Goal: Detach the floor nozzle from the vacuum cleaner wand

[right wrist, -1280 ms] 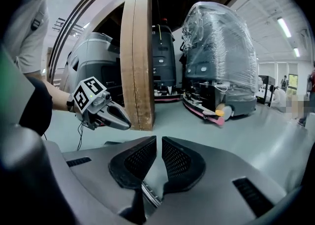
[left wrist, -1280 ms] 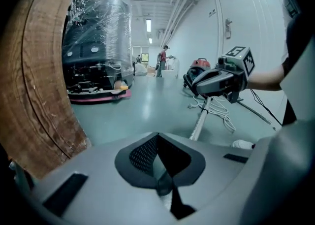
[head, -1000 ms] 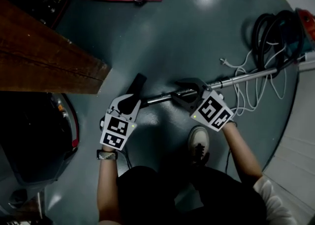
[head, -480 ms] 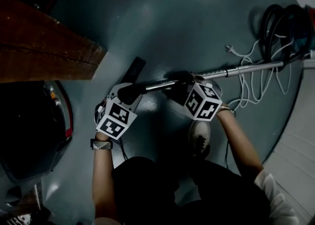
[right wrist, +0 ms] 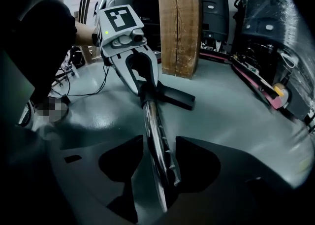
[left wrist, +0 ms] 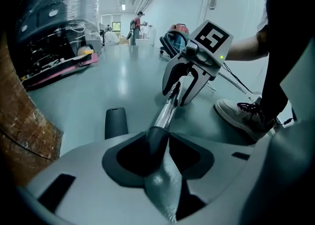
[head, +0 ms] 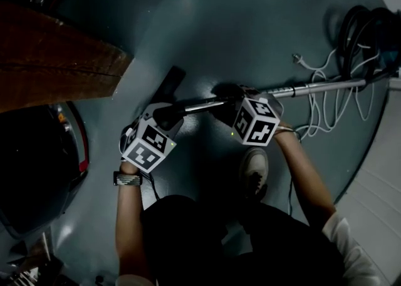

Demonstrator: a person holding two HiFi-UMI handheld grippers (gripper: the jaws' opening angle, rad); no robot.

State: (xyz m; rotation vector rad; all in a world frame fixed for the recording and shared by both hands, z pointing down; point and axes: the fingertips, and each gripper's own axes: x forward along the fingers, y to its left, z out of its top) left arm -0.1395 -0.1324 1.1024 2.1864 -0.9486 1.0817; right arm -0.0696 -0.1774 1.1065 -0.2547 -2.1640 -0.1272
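Grey-green shiny floor [head: 250, 34] spreads under everything I see. Up past my left tongs [head: 166, 114], off to their left side, sits a big brown wooden block [head: 56, 72]. Far out to the right of my right tongs [head: 227, 101], a black hose [head: 351, 28] lies in loops. A thin white cord [head: 319, 112] is tangled just beside it.

The long silver wand [head: 326, 86] runs from the hose, through my right tongs, and on to my left tongs. My two tongs face each other along it.

My right tongs have just been opening, and now they stand wide apart. The wand lies between them with a gap on each side, so they are not squeezing it. My left tongs have just been opening too. The wand's black end sits between them, and I can see floor beside it, so nothing is held.

The black floor nozzle [head: 169, 84] lies on the floor just past the tips of my left tongs. I cannot tell if it is joined to the wand.

A pale shoe [head: 254, 169] stands just behind my right tongs.
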